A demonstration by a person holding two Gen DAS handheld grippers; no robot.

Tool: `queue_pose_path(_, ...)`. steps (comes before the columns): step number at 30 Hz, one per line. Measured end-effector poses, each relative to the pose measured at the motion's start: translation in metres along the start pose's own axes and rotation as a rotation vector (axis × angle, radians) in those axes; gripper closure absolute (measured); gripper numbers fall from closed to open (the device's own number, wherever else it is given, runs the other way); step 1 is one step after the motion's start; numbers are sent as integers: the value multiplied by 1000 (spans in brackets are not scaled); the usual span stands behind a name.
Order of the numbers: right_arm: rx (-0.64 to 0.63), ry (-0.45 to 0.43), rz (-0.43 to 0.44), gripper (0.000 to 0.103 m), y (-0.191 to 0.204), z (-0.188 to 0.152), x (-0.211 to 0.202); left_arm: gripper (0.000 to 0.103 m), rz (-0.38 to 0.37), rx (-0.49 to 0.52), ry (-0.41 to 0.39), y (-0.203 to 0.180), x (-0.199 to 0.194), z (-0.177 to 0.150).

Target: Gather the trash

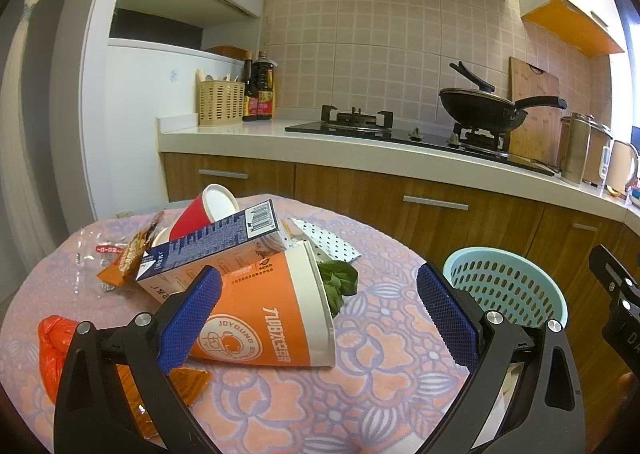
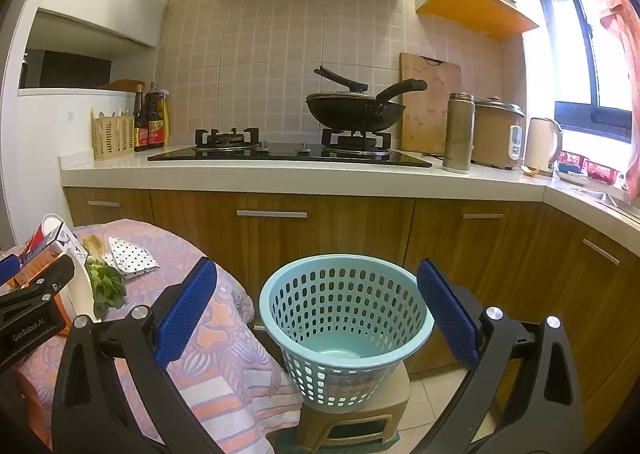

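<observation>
Both claws gape apart — left claw (image 1: 320, 306) over the orange cup (image 1: 276, 314), right claw (image 2: 318, 306) framing the basket (image 2: 344, 318) at twelve o'clock.

I see a black wok (image 2: 354, 110) on the stove (image 2: 288, 152), a cutting board (image 2: 430, 106) and kettle (image 2: 542, 144) behind.

Brightness: both views evenly lit, colours warm
Source: daylight from the window (image 2: 576, 66) at the right, its panes blown out to white
Glare: pale sheen on the countertop (image 2: 280, 174) and glass hob (image 2: 288, 154)
Shadows: soft, under the cabinets
Distortion: strong fisheye bowing, dark vignette in the corners
Focus: sharp centre, edges slightly smeared
</observation>
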State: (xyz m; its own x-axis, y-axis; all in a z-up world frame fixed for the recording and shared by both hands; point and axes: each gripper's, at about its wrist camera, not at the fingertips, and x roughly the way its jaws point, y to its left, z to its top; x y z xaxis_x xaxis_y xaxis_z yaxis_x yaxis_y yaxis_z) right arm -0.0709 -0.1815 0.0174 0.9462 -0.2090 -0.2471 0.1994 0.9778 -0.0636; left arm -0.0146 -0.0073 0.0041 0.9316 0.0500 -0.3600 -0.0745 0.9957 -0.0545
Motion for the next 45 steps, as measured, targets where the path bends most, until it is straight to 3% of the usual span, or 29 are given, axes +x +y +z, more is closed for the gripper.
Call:
queue_pose_path(15, -16, 11, -3, 8, 6, -2, 2, 8, 14, -13, -17, 1, -4, 2)
queue_pose_path(18, -21, 0, 53, 8, 11, 2, -2, 8, 0, -49, -40, 14, -22, 3)
queue_pose_path(24, -51, -11, 217, 8, 31, 12, -7, 8, 50, -123, -78, 72, -72, 10)
queue_pose_path(30, -104, -5, 371, 8, 56, 25, -6, 8, 65, -211, 16, 143, -86, 7)
queue_pose_path(34, -170, 13, 488, 9, 80, 30, 0, 8, 28, -285, 129, 188, -80, -5)
queue_pose_path(40, -217, 127, 703, 23, 119, 26, 8, 9, -29, -378, 264, 218, -56, -29)
queue_pose_path(45, -280, 167, 820, 23, 153, 14, -6, 13, -31, -401, 339, 218, -33, -40)
